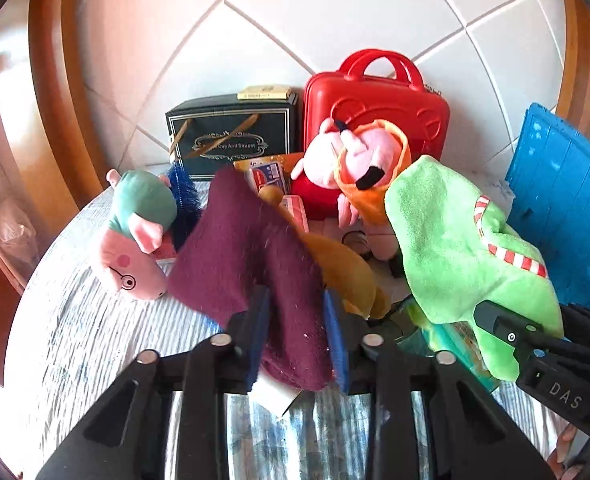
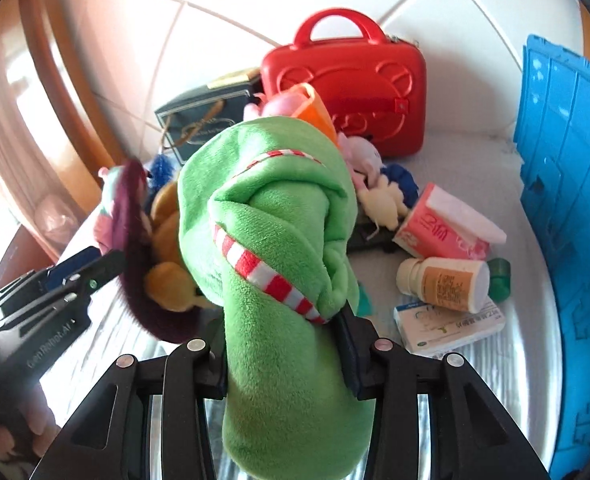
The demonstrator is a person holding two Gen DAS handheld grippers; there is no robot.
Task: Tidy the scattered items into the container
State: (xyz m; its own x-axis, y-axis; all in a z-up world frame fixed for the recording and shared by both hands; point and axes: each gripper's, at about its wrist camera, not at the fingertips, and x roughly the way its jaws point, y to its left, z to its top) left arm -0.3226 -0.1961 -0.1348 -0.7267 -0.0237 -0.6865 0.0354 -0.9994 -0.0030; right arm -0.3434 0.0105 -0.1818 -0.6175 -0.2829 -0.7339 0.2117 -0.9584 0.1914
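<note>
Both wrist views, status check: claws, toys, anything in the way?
Left claw shut on maroon plush. Right claw shut on green plush. Blue crate at right. Pill bottle, tissue pack still scattered.

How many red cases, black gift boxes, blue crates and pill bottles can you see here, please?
Red case: 1
Black gift box: 1
Blue crate: 1
Pill bottle: 1
Total: 4
</note>
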